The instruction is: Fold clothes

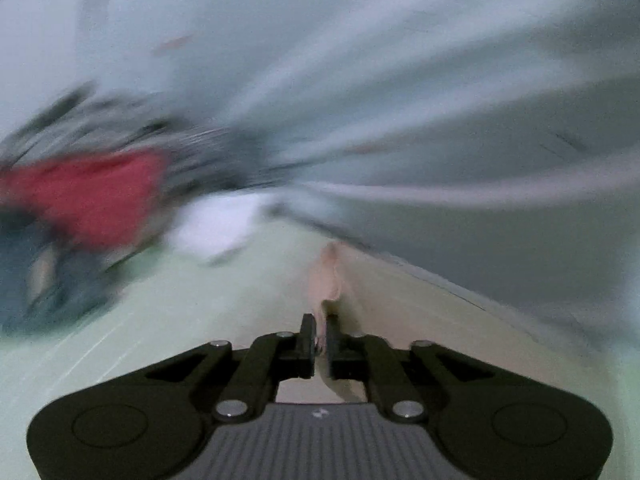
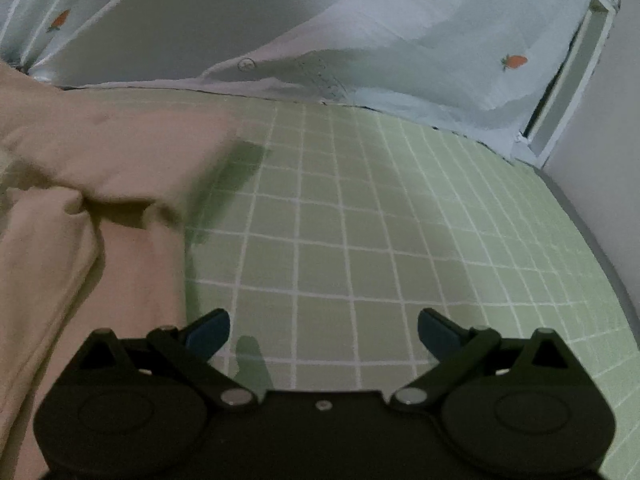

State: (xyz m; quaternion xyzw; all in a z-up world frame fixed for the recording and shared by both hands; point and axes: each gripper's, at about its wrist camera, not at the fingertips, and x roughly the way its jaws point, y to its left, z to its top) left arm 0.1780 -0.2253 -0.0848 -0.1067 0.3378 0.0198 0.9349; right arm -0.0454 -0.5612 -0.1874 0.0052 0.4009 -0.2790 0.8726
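Left gripper point(image 1: 319, 334) at lower centre of its view: jaws narrow, pinching an edge of the beige garment point(image 1: 326, 276); everything beyond is motion-blurred. Right gripper point(image 2: 323, 330) at lower centre: jaws wide, nothing between them, over the green checked bed sheet point(image 2: 360, 216). Garment lies rumpled at frame left. Pale strawberry-print bedding point(image 2: 440, 52) bunched along the top.

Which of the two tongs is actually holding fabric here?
The left tongs: jaws nearly shut, pinching a strip of the pale pink garment. The right tongs stand wide open over the green checked sheet, gripping nothing.
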